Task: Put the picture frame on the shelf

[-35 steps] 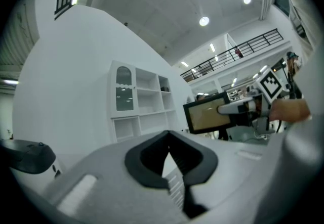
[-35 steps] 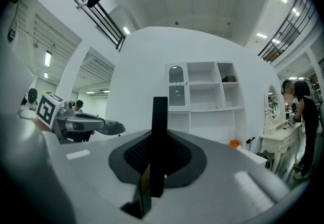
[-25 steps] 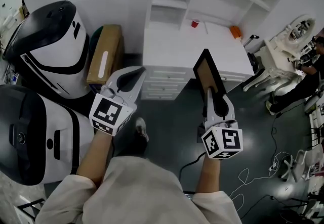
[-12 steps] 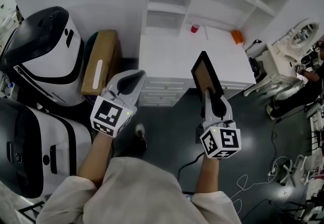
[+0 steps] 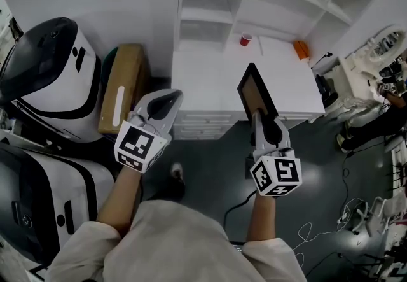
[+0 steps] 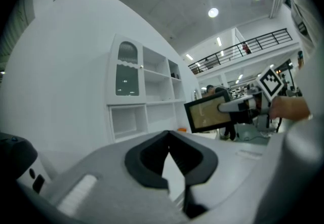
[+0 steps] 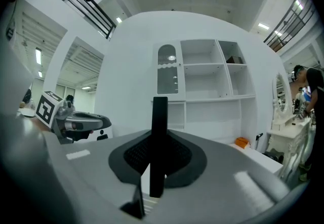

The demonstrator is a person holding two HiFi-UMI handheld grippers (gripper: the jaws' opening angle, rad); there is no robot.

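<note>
The picture frame (image 5: 255, 92) is black with a brown inside. It stands upright in the air, with my right gripper (image 5: 259, 115) shut on its lower edge, above the front of the white desk top (image 5: 210, 77). Edge-on in the right gripper view, the frame (image 7: 159, 132) is a black bar between the jaws. The white shelf unit (image 5: 254, 0) rises behind the desk, and its compartments look bare. My left gripper (image 5: 162, 104) hovers at the desk's left front corner, shut with nothing in it. The left gripper view shows the frame (image 6: 207, 114) off to the right.
A red cup (image 5: 246, 39) and an orange thing (image 5: 301, 49) sit at the back of the desk. A cardboard box (image 5: 121, 86) leans left of it, beside two big white-and-black machines (image 5: 48, 70). White furniture (image 5: 346, 105), cables and a person are on the right.
The desk and shelf have slid slightly left and down in the head view as the person has shifted. The right gripper keeps its hold on the frame; the left stays shut.
</note>
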